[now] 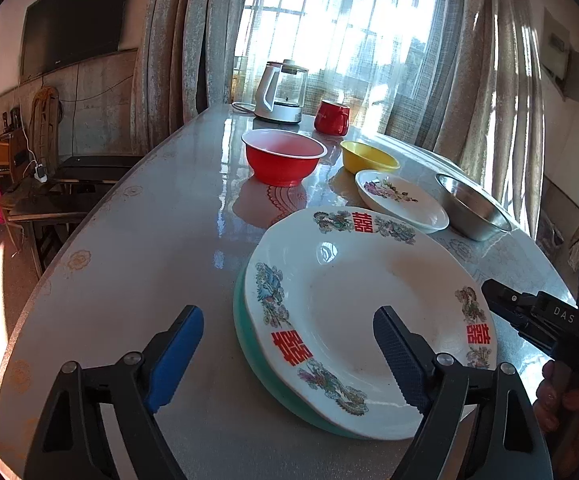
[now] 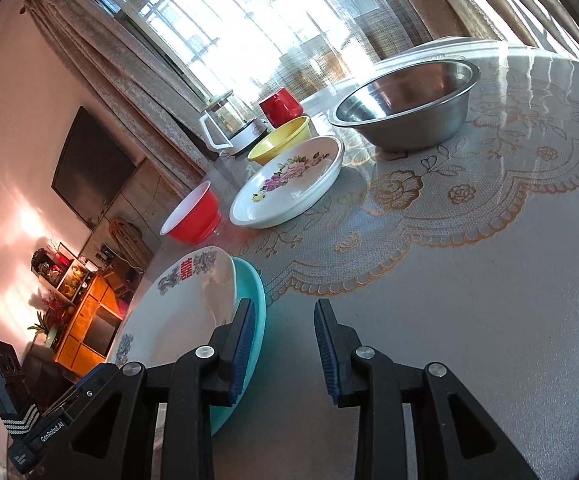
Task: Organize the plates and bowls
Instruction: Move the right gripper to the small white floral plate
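Although the large white plate [image 1: 369, 312] with red characters is seen resting on a teal plate [image 1: 249, 344] at the near middle of the worktop [image 1: 129, 260], nothing is gripped at this moment: the left gripper [image 1: 287, 354] is spread wide, its right pad hanging over the near part of the plate and its left pad over bare worktop, so that the plate's near-left rim lies between the pads without being pressed. The right gripper [image 2: 285, 350] is seen only narrowly parted and empty; in its own view the stacked pair lies just to its left, the teal rim beside its left pad, and bare worktop is seen between the pads. The remaining pieces are set farther off and to the right: the small flowered plate [image 1: 403, 200], the steel bowl [image 1: 473, 212], the yellow bowl [image 1: 369, 157], and the red bowl [image 1: 285, 156] at the far middle. The flowered plate is judged the next candidate for the stack, lying far and right of both grippers, with the right gripper, at the stack's right edge, the nearer.
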`<state>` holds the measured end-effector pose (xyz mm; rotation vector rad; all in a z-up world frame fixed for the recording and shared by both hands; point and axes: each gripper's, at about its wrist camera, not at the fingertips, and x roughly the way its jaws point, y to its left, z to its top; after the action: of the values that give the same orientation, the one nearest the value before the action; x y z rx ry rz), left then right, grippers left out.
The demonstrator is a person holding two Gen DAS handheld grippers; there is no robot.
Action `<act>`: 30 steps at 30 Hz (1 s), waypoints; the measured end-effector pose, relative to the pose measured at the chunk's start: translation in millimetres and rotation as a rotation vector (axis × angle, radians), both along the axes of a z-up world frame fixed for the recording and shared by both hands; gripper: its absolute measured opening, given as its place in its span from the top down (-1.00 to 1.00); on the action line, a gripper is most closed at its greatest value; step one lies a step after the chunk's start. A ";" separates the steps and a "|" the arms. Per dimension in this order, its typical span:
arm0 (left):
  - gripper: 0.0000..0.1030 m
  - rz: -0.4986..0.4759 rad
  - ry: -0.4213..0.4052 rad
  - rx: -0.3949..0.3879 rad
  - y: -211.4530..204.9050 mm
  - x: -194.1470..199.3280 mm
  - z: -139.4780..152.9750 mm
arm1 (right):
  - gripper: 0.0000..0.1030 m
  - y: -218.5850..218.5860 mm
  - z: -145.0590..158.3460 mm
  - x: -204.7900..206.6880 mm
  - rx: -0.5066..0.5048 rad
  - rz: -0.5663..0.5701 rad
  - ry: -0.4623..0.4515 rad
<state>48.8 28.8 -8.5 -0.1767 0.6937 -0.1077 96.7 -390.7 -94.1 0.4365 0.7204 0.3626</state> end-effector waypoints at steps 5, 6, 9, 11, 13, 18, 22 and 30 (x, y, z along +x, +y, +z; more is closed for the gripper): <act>-0.82 0.020 0.012 -0.022 2.9 12.5 14.0 | 0.38 0.3 -2.5 8.5 -0.063 -0.024 0.055; -0.84 0.018 0.019 -0.022 1.9 16.6 17.3 | 0.38 -1.3 -2.8 12.1 -0.058 -0.025 0.066; -0.88 0.007 0.041 -0.017 -3.1 28.7 26.0 | 0.36 -9.1 -1.2 23.3 -0.052 -0.049 0.076; -0.88 -0.005 0.039 -0.021 -6.6 34.1 31.6 | 0.36 -12.6 1.5 31.5 -0.058 -0.066 0.076; -0.89 -0.016 0.033 -0.009 -11.2 39.5 38.2 | 0.36 -15.3 3.5 40.2 -0.060 -0.073 0.083; -0.92 -0.051 0.027 0.033 -23.7 56.9 52.3 | 0.36 -17.0 10.3 64.9 -0.077 -0.086 0.084; -0.92 -0.077 0.036 0.082 -35.5 75.1 60.5 | 0.36 -12.9 16.4 90.1 -0.106 -0.089 0.074; -0.92 -0.113 0.096 0.156 -50.3 110.8 65.0 | 0.35 1.8 10.6 134.8 -0.141 -0.080 0.083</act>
<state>159.6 -21.5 56.6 0.0069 0.8043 -0.1529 231.5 -388.9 -83.5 0.3471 0.8015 0.2173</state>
